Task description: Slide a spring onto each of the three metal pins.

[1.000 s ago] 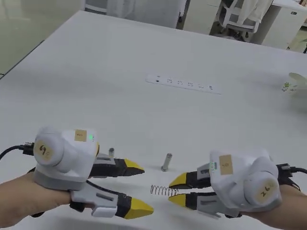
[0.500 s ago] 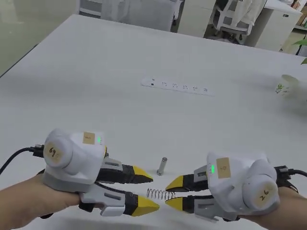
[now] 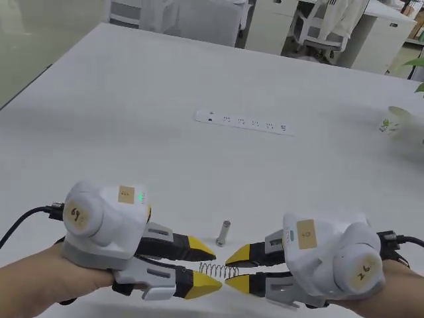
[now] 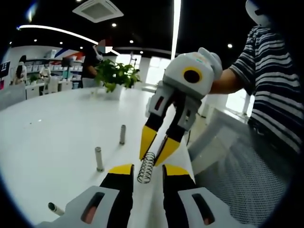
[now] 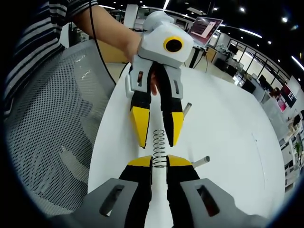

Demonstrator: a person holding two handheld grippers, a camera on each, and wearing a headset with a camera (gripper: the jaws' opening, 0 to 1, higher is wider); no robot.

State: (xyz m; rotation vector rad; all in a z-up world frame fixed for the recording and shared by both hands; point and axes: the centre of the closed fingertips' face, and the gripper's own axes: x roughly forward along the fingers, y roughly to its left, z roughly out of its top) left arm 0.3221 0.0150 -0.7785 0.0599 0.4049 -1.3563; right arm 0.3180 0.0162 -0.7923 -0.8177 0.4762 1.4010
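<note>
A small wire spring [image 3: 213, 269] hangs level between the two grippers. My right gripper [image 3: 232, 269] is shut on one end of the spring [image 5: 160, 142]. My left gripper [image 3: 204, 266] is open, its yellow tips on either side of the spring's [image 4: 145, 169] other end. From the left gripper [image 4: 148, 170] the right gripper [image 4: 159, 148] comes in from above; from the right gripper [image 5: 160, 163] the left gripper [image 5: 156, 129] faces back. One short metal pin [image 3: 223, 233] stands just beyond the spring. Two pins [image 4: 99, 159] [image 4: 122, 134] stand upright and a third pin [image 4: 54, 208] lies on the table.
A white power strip [image 3: 245, 122] lies across the middle of the white table [image 3: 132, 132]. A small cup [image 3: 391, 120] sits at the far right. Chairs and cabinets stand beyond the far edge. A person in a striped shirt [image 4: 275, 85] is at the near table edge.
My left gripper has moved right, so its open tips now flank the free end of the spring. The right gripper kept its hold and the gap between the grippers narrowed.
</note>
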